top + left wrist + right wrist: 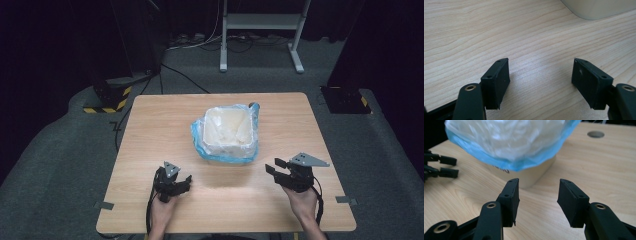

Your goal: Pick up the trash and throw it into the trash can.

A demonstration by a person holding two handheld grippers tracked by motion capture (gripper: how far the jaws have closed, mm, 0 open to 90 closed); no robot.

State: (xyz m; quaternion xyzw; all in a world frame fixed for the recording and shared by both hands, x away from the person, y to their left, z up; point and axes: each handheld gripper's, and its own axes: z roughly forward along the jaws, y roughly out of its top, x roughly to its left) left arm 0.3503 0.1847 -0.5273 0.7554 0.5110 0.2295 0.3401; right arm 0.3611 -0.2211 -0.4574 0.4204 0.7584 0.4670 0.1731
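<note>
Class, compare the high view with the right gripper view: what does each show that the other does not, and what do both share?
High view alone: the whole table on grey carpet, the person's hands, the open top of the bin, a white stand behind.

Right gripper view alone: the bin's beige side wall close up under the overhanging blue-edged bag, faint lettering on that wall, a round hole in the tabletop.

Both: the bag-lined bin, the wooden table, the right gripper open with nothing between its jaws, and the left gripper resting apart from the bin.
</note>
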